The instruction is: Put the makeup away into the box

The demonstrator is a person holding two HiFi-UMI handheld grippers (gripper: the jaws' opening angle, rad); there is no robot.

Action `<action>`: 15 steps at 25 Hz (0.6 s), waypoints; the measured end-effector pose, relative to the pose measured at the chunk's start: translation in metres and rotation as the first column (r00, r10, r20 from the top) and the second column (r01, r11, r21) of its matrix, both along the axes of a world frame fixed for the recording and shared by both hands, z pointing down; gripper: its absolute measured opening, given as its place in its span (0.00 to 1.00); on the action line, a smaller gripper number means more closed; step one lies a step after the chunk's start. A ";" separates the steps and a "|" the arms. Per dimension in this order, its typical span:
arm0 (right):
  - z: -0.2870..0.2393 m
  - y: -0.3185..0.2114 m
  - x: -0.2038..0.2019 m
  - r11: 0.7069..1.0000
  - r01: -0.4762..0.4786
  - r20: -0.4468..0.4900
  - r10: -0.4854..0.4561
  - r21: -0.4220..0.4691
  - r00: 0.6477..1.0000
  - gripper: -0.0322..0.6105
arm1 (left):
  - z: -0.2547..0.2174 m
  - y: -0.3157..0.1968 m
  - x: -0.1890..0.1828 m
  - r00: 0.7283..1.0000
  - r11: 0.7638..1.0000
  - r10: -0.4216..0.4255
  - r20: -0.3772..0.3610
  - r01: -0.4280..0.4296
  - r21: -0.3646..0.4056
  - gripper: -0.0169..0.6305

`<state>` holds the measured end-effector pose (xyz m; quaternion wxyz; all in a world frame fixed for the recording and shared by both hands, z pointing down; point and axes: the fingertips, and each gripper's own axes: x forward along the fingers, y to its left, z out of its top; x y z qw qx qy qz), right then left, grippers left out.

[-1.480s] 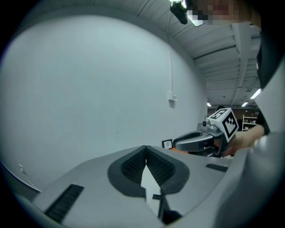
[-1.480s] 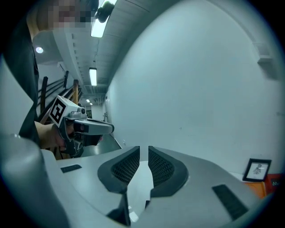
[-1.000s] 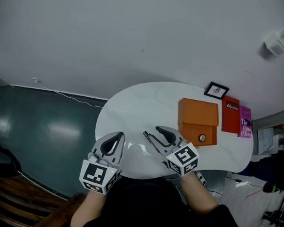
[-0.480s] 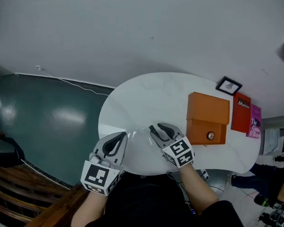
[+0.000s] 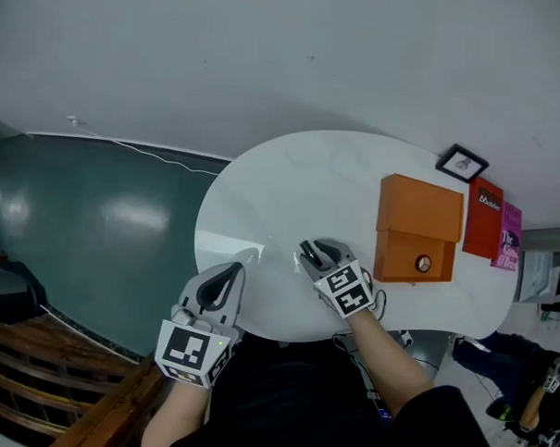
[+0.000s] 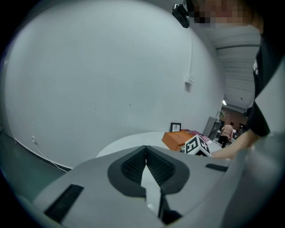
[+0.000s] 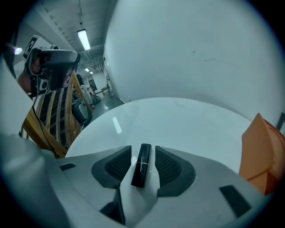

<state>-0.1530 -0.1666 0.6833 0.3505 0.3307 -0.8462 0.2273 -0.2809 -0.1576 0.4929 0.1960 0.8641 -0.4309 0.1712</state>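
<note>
A black lipstick (image 7: 141,165) lies on the white oval table (image 5: 288,190), near its front edge. My right gripper (image 7: 143,148) is lowered over it, open, with one jaw on each side of the tube and a thin gap at both pads. In the head view the right gripper (image 5: 311,252) mostly hides the lipstick. The orange box (image 5: 419,226) stands to the right of it, with its lid down; it also shows at the edge of the right gripper view as an orange box (image 7: 262,151). My left gripper (image 5: 234,269) hangs at the table's front left edge, shut and empty.
At the table's far right are a small framed picture (image 5: 462,163), a red book (image 5: 485,223) and a pink book (image 5: 508,236). A wooden bench (image 5: 46,386) stands at lower left on the teal floor. A white cable (image 5: 147,150) runs along the wall's base.
My right gripper has come down onto the table, and its jaws now straddle the lipstick. My left gripper has sunk a little at the table's edge.
</note>
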 end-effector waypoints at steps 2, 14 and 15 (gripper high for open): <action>0.007 0.001 -0.001 1.000 0.000 -0.021 0.000 -0.020 1.000 0.30 | -0.002 0.000 -0.004 1.000 1.000 -0.003 -0.003 0.003 0.001 0.04; 0.018 0.005 -0.005 0.997 -0.026 -0.089 0.019 -0.078 0.996 0.22 | -0.014 -0.006 -0.022 0.999 0.999 0.028 -0.043 -0.026 0.030 0.04; 0.013 0.004 -0.006 0.997 -0.033 -0.085 0.027 -0.073 0.996 0.22 | -0.016 -0.007 -0.023 0.998 0.999 0.035 -0.045 -0.033 0.037 0.04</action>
